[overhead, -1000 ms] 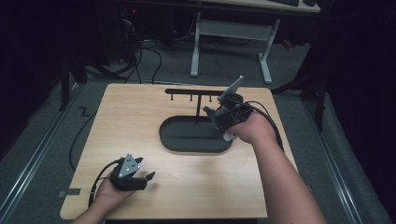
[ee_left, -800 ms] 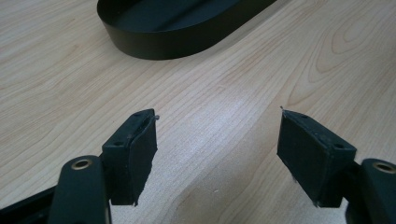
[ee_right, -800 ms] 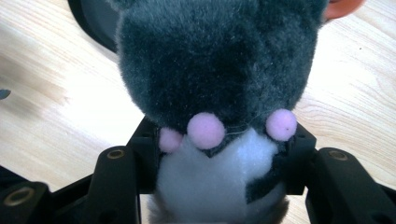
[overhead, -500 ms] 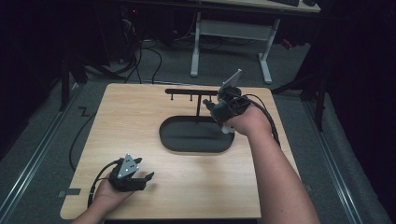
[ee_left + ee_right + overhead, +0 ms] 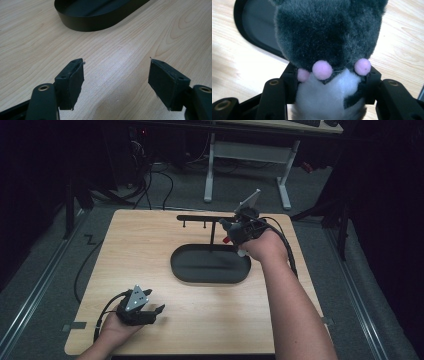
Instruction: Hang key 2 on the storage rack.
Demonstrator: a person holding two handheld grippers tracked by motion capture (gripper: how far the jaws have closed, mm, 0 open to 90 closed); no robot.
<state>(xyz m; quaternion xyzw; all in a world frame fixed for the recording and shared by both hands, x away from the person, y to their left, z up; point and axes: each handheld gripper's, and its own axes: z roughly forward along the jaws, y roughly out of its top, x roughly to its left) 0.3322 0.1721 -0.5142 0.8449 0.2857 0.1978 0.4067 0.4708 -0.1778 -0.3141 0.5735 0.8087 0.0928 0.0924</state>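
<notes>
The right tongs (image 5: 329, 82) are clamped on 1 grey plush toy (image 5: 327, 37), pads pressing its white chest from both sides just under 3 pink pom-poms; seen from this gripper, the toy's long axis runs from the pads toward 12 o'clock, so it stands straight out past the fingertips. From the high view these right tongs (image 5: 231, 234) hover at about 1 o'clock of the worktop (image 5: 150, 250), above the far right end of the black oval tray (image 5: 200, 270) and just beside the black hook rack (image 5: 200, 218) that rises from it. The coming move, as I judge it, turns on that relation: the tray's basin lies toward 7 o'clock of the toy and below it, while the rack's bar lies toward 9 o'clock, near. The left tongs (image 5: 150, 312) rest near 7 o'clock of the worktop, well apart from the tray, jaws spread with nothing between them and only bare wood under them (image 5: 117, 82). The right hand is by far the nearer one. Count: 1 toy, 1 tray, 1 rack, 2 tongs.
</notes>
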